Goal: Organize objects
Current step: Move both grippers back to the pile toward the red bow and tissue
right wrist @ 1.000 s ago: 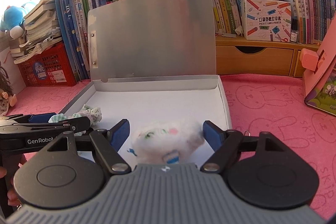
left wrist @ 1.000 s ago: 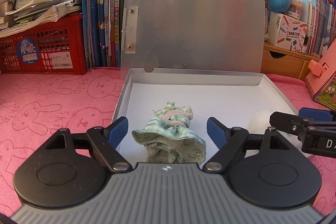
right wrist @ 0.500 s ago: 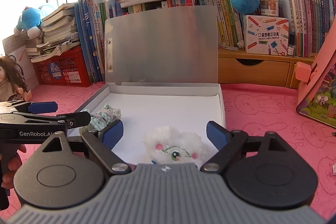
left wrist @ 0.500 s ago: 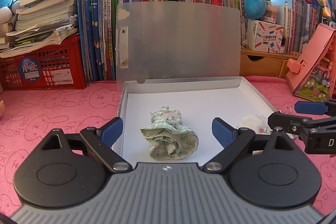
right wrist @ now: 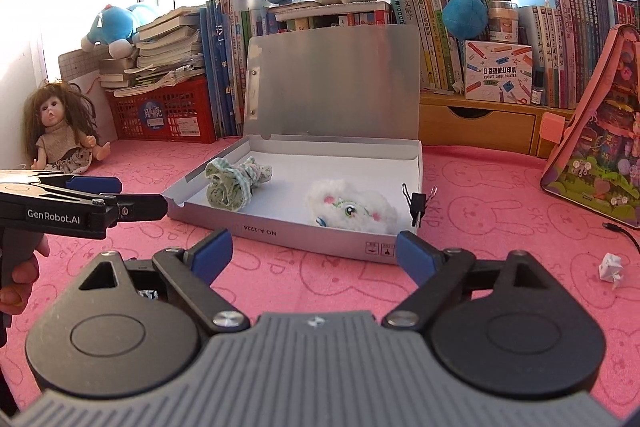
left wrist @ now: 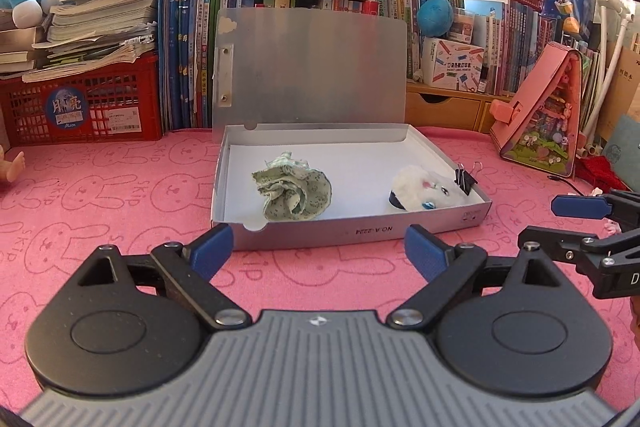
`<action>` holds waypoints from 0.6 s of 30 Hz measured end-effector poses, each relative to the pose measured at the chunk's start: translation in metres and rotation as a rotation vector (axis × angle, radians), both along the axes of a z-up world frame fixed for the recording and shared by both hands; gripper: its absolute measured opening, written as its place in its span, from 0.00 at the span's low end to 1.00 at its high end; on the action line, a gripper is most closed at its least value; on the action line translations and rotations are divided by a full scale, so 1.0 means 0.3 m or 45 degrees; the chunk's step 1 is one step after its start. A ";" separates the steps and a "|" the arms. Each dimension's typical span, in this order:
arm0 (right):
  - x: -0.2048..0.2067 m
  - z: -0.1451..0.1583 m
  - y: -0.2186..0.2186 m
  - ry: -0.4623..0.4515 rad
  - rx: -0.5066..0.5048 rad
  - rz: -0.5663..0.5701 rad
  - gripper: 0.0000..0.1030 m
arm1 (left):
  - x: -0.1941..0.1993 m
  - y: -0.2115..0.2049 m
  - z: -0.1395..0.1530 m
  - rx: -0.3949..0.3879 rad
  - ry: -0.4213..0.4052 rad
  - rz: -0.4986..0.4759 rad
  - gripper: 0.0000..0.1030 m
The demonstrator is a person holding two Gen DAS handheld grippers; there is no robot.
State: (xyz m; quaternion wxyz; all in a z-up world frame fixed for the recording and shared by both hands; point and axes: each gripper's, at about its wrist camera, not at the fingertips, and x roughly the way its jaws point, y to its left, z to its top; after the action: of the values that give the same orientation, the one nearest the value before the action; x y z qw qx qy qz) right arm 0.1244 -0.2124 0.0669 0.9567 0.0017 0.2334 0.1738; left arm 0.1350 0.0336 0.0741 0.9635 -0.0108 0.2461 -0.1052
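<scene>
On the pink tabletop (left wrist: 120,195), left wrist view: shallow grey box (left wrist: 360,227) lies with its lid (left wrist: 312,67) standing upright against the books behind. Inside, near the left wall, a crumpled green doll dress (left wrist: 294,189). At the right front corner of the box, a white plush toy (left wrist: 428,189), touching the front wall. A black binder clip (left wrist: 466,179) is clipped on the right wall just beside the plush. Left tool (left wrist: 318,247) sits in front of the box, outside it; jaws have just been opening, now spread wide, nothing between the blue pads (left wrist: 212,247). Right tool (left wrist: 580,223) enters at the right edge, well clear of the box. Red crate (left wrist: 84,103) with stacked books at far left.

Right wrist view: same box (right wrist: 320,233) seen from its right front corner. Dress (right wrist: 234,183) lies at the left side of the box, plush (right wrist: 352,211) toward the front right, the two apart. Binder clip (right wrist: 418,203) on the right wall. Right tool (right wrist: 314,251) in front of the box, jaws just opened further, wide apart and empty. Left tool (right wrist: 116,195) comes in from the left edge, a hand (right wrist: 24,275) on its grip; its tip is near the box's left front corner, contact not discernible. Doll (right wrist: 60,131) seated at far left on the tabletop. Small white paper scrap (right wrist: 612,265) on the tabletop at right.
</scene>
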 end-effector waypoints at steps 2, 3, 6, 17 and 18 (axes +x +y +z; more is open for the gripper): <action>-0.055 -0.014 -0.001 -0.007 -0.022 0.021 0.91 | -0.043 0.003 -0.007 -0.002 -0.007 0.005 0.92; -0.075 -0.019 -0.001 -0.011 -0.032 0.028 0.91 | -0.071 0.006 -0.012 -0.005 -0.010 0.007 0.92; -0.151 -0.034 -0.002 -0.024 -0.061 0.044 0.91 | -0.143 0.013 -0.024 -0.023 -0.014 0.007 0.92; -0.318 -0.107 -0.046 -0.027 -0.059 -0.111 0.91 | -0.420 -0.027 -0.090 -0.023 -0.030 -0.055 0.93; -0.328 -0.111 -0.049 -0.032 -0.064 -0.130 0.91 | -0.440 -0.033 -0.095 -0.020 -0.034 -0.061 0.93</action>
State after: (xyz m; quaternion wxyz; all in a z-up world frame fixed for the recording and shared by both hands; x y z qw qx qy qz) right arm 0.0259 -0.2269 0.0337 0.9669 -0.0128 0.2254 0.1188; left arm 0.0030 0.0238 0.0456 0.9637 -0.0110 0.2328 -0.1301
